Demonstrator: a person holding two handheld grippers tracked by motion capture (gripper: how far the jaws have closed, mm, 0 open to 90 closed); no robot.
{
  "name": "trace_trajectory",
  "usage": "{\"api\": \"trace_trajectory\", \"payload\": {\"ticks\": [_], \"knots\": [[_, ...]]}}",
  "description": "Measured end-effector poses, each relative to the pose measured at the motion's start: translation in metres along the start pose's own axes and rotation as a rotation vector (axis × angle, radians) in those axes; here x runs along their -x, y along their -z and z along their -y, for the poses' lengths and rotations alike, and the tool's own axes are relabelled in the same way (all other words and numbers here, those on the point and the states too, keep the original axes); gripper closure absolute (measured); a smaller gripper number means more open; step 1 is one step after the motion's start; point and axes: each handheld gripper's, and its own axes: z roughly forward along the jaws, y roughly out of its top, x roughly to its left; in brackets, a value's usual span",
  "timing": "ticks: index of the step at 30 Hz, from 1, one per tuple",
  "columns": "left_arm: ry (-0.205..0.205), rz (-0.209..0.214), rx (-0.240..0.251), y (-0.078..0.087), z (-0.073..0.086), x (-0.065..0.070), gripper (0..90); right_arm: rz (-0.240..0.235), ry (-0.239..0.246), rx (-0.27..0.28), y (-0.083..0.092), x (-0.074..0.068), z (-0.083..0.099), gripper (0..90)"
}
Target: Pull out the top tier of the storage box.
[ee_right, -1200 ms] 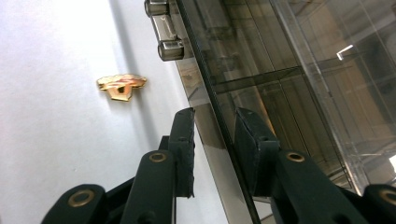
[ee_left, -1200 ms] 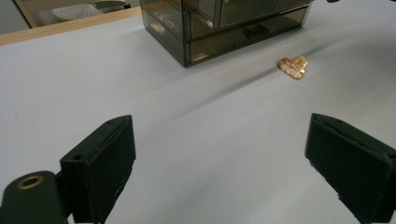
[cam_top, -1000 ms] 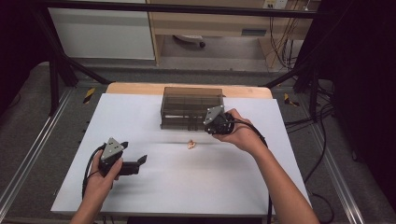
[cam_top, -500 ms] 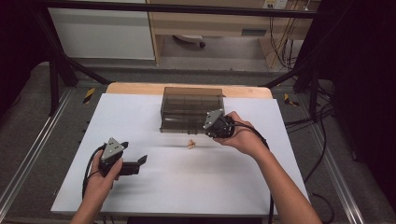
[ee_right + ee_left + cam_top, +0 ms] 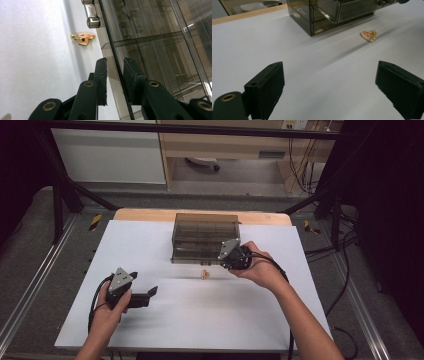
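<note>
So the right gripper (image 5: 115, 67) has its jaws pinched on the thin front panel of a pulled-out drawer (image 5: 112, 50) on the smoky plastic drawer box (image 5: 205, 237), one pad on each face. The little gold pin (image 5: 82, 38) lies on the white table (image 5: 210, 320) just beside that panel, near its metal handle (image 5: 91, 15). The left gripper (image 5: 330, 85) sits low with jaws wide apart, holding nothing, bare table all around it, the pin well ahead.

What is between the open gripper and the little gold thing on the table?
Nothing visible. In the left gripper view, bare white table lies between the left hand-held gripper, whose jaws stand wide open, and the gold trinket. The smoky drawer box sits farther back, off to the side.
</note>
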Motion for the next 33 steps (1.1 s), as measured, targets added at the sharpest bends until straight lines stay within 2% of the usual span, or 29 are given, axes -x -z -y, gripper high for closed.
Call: {"api": "trace_trajectory", "payload": {"ticks": [2,5,7,9,12,15,19,21,22,23,25,27,29,33], "knots": [[0.0,-0.001,-0.001,0.0,0.0,0.0,8.6,0.0,-0.003,0.002,0.0,0.0,0.0,71.6],[0.0,-0.001,0.008,0.001,-0.001,0.0,8.6,0.029,-0.041,0.016,0.001,0.0,0.001,53.0],[0.0,-0.002,0.012,0.001,-0.001,0.0,8.5,0.032,-0.066,0.039,0.003,-0.001,0.0,40.7],[-0.001,-0.003,0.013,0.001,-0.001,0.0,8.5,0.05,-0.092,0.07,0.007,-0.004,-0.001,32.5],[-0.005,-0.002,0.017,0.001,-0.001,0.0,8.5,0.071,-0.16,0.134,0.014,-0.01,-0.001,21.0],[-0.008,-0.003,0.021,0.001,-0.002,0.0,8.4,0.148,-0.266,0.209,0.02,-0.021,-0.001,11.5],[-0.005,-0.012,0.027,0.003,-0.002,-0.001,8.2,0.21,-0.381,0.31,0.028,-0.036,-0.002,9.6],[0.001,-0.013,0.032,0.003,-0.002,-0.002,8.2,0.218,-0.391,0.313,0.03,-0.038,-0.004,8.7],[0.002,-0.011,0.031,0.003,-0.003,-0.003,8.2,0.249,-0.387,0.301,0.037,-0.044,-0.009,6.8],[0.008,-0.009,0.035,0.002,-0.003,-0.003,8.2,0.255,-0.407,0.332,0.042,-0.046,-0.01,7.2],[0.012,-0.007,0.034,0.001,-0.003,-0.003,8.2,0.243,-0.443,0.375,0.048,-0.05,-0.013,6.0],[0.015,-0.006,0.034,0.0,-0.004,-0.003,8.2,0.257,-0.469,0.403,0.052,-0.054,-0.016,5.7],[0.016,0.001,0.039,0.001,-0.004,-0.002,8.5,0.251,-0.499,0.431,0.053,-0.06,-0.019,5.1],[-0.025,0.001,0.041,0.005,-0.004,0.0,8.3,0.227,-0.517,0.427,0.04,-0.072,-0.027,4.9]]}}
